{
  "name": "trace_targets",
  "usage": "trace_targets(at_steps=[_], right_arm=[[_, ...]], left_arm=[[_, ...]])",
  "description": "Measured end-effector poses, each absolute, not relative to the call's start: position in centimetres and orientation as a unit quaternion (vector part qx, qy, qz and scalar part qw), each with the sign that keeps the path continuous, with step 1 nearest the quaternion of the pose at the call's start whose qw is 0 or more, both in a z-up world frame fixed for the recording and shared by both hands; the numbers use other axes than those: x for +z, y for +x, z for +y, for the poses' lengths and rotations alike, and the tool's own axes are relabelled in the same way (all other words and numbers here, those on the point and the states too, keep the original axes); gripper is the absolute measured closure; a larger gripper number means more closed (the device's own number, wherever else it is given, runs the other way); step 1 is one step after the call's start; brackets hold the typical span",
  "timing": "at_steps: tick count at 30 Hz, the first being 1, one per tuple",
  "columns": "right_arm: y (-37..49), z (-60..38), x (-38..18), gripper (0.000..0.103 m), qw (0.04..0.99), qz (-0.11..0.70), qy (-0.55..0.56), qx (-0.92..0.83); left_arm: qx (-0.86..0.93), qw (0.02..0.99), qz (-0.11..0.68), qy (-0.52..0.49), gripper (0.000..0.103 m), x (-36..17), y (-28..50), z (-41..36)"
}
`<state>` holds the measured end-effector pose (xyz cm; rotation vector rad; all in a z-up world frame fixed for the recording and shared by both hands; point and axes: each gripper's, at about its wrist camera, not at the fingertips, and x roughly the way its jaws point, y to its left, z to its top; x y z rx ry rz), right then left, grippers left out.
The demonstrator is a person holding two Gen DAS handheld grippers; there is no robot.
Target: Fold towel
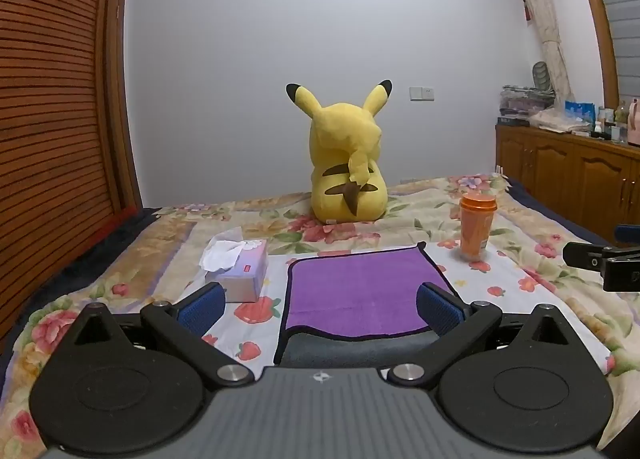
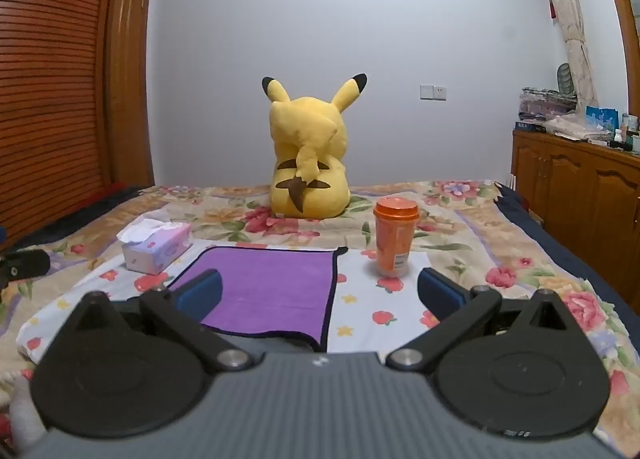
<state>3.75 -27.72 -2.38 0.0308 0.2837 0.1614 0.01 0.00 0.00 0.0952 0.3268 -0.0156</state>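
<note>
A purple towel (image 1: 360,291) with a dark edge lies on the floral bedspread, folded over so its grey underside (image 1: 352,351) shows along the near edge. It also shows in the right wrist view (image 2: 264,291). My left gripper (image 1: 320,305) is open and empty, hovering just above the towel's near part, its blue pads (image 1: 202,309) wide apart. My right gripper (image 2: 320,293) is open and empty, over the towel's right edge. The right gripper's tip shows in the left wrist view (image 1: 600,263).
A tissue box (image 1: 240,267) stands left of the towel, and it shows in the right wrist view (image 2: 156,249). An orange cup (image 1: 476,227), (image 2: 394,237) stands to the right. A yellow plush toy (image 1: 348,163) sits behind. A wooden cabinet (image 2: 580,187) lines the right wall.
</note>
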Motion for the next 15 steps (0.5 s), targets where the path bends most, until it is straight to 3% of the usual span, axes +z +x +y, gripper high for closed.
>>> trace_targets(at_steps=[15], right_arm=[[3.72,-27.77,-2.29,0.000,0.987,0.141,0.014,0.080]], left_arm=[[-0.007,0.986,0.159,0.047,0.000,-0.04,0.12,0.19]])
